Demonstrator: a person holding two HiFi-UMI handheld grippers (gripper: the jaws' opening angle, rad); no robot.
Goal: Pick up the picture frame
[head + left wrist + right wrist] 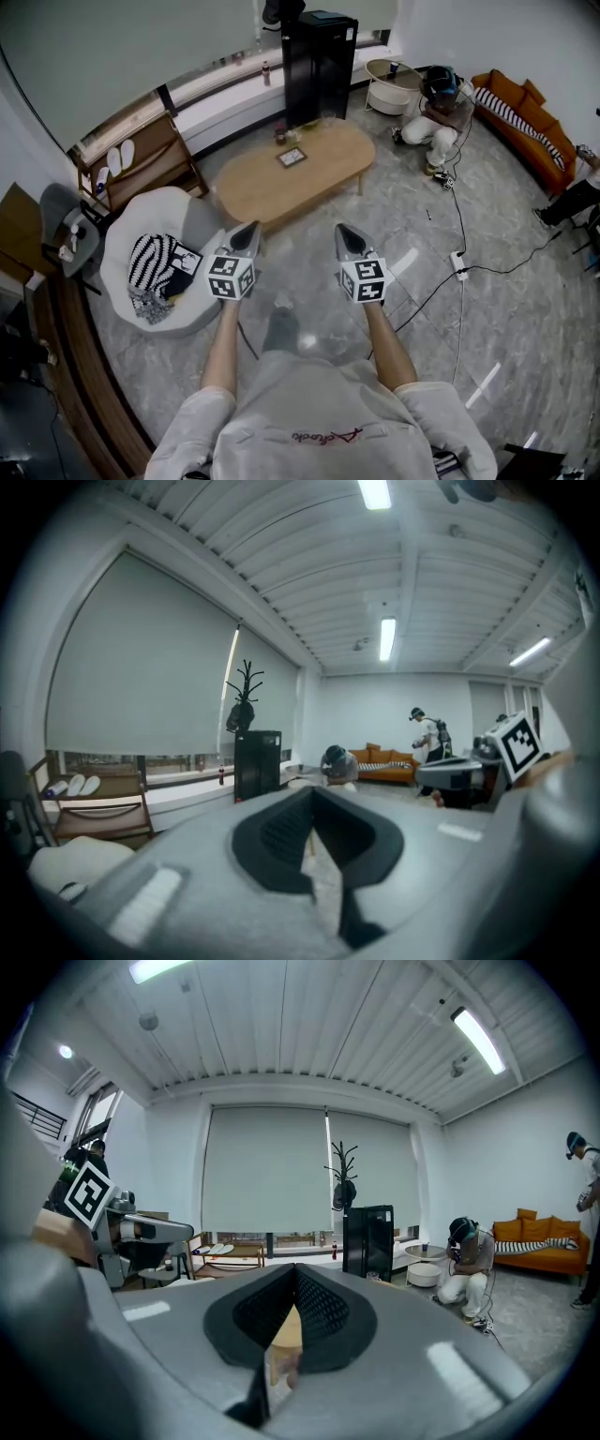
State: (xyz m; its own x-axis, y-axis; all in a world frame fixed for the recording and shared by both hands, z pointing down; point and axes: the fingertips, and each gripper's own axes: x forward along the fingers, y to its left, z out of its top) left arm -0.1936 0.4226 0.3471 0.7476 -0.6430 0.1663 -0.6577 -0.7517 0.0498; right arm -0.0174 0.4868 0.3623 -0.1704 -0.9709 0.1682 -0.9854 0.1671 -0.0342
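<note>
- The left grey two-jaw gripper (247, 234), bearing a marker cube, is held out ahead and nearly level, its jaws closed together with nothing between them.
- The right grey two-jaw gripper (347, 236) is parallel beside it and apart from it, its jaws likewise closed and empty.
- The bare left forearm (222, 342) and bare right forearm (386, 345) stretch forward.

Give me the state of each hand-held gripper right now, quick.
Left hand-held gripper: closed, holding nothing.
Right hand-held gripper: closed, holding nothing.
</note>
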